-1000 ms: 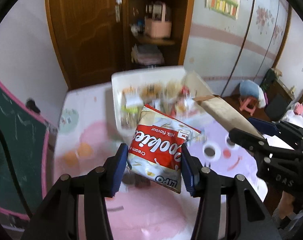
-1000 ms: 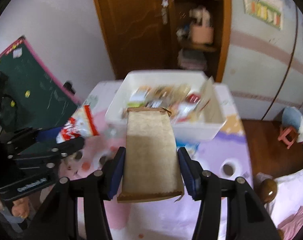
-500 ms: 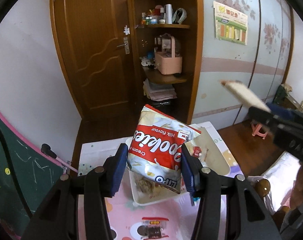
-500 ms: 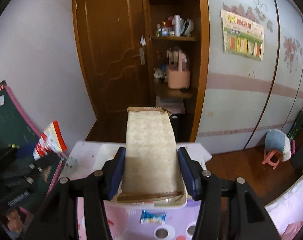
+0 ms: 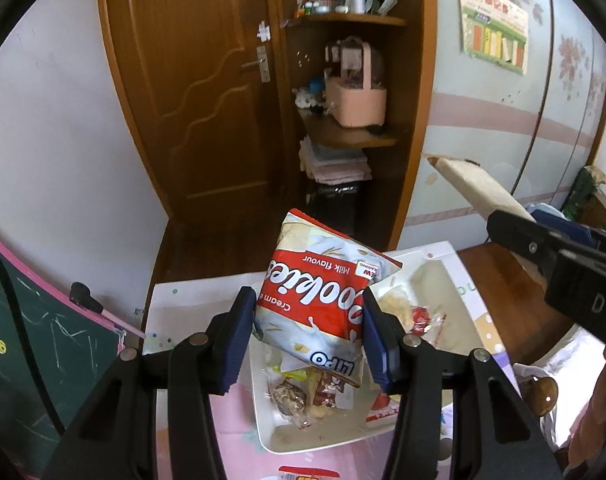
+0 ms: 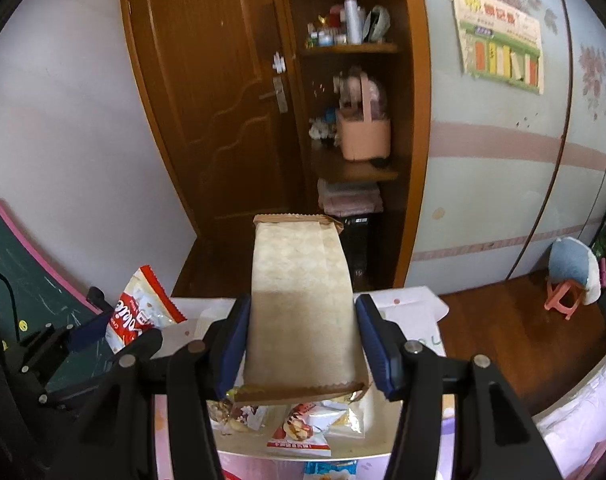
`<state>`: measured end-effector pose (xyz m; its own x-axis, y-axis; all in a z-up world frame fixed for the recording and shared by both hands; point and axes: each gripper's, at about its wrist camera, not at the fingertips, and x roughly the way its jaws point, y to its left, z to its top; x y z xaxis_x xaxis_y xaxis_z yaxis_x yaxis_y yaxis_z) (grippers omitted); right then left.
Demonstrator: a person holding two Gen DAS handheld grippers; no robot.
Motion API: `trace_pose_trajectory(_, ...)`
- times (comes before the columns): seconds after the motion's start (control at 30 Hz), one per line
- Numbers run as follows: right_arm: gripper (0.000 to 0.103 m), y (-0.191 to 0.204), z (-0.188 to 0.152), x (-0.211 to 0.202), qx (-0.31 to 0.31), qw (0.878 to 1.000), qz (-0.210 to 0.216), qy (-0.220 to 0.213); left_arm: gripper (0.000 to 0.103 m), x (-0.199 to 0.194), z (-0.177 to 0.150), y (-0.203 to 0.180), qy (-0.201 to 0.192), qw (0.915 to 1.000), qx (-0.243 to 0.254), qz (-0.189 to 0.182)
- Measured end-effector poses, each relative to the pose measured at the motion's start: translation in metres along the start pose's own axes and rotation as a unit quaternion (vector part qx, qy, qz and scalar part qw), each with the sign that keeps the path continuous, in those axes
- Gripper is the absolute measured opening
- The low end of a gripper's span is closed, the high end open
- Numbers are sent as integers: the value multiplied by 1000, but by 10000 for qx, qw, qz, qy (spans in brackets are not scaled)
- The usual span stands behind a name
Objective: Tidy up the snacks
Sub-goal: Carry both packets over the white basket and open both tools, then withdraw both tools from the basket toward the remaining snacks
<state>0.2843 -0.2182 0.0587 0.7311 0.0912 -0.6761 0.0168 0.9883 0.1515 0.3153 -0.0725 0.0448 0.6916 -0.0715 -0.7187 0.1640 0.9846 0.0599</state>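
Both tools are gripping packets above the white tray (image 5: 459, 258): left tool (image 5: 309, 340) holding the cookie bag (image 5: 315, 300), right tool (image 6: 303, 344) the tan packet (image 6: 301, 300).

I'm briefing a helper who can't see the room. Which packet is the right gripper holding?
Start at the white tray of snacks in front of the wooden door. Above it the right gripper holds a beige packet with brown crimped ends. Unlike the red-and-white cookies bag beside it, it shows no print.
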Motion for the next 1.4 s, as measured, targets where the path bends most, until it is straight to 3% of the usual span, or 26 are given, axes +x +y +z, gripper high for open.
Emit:
trace_pose_trajectory(0.1,53,-2,-5,24,108,9995,128,282,52,19,-2,0,118,9999,-36,77)
trace_pose_trajectory(0.17,54,-3,-8,36,140,9988,231,418,66,32,-4,1,170,9998,-64,110)
trace_pose_trajectory(0.23,54,-3,-11,48,176,9975,412,541,102,42,-6,0,187,9998,-54,86)
trace_pose_trajectory(0.27,55,-3,-13,53,202,9970,427,615,103,46,-8,0,184,9998,-45,91)
trace_pose_trajectory(0.4,65,-6,-24,68,356,9936,453,975,103,62,-16,-4,433,9990,47,73)
trace_pose_trajectory(0.5,73,-10,-32,70,407,9933,360,1016,103,65,-23,-9,520,9985,159,32)
trace_pose_trajectory(0.8,77,-26,-40,57,614,9929,172,1007,103,45,-34,-5,496,9987,103,-65)
trace_pose_trajectory(1.0,77,-24,-46,29,450,9946,95,928,103,16,-41,0,438,9990,-11,-90)
trace_pose_trajectory(1.4,82,-19,-78,-50,59,9988,-30,479,103,-75,-76,-8,-14,9990,388,-242)
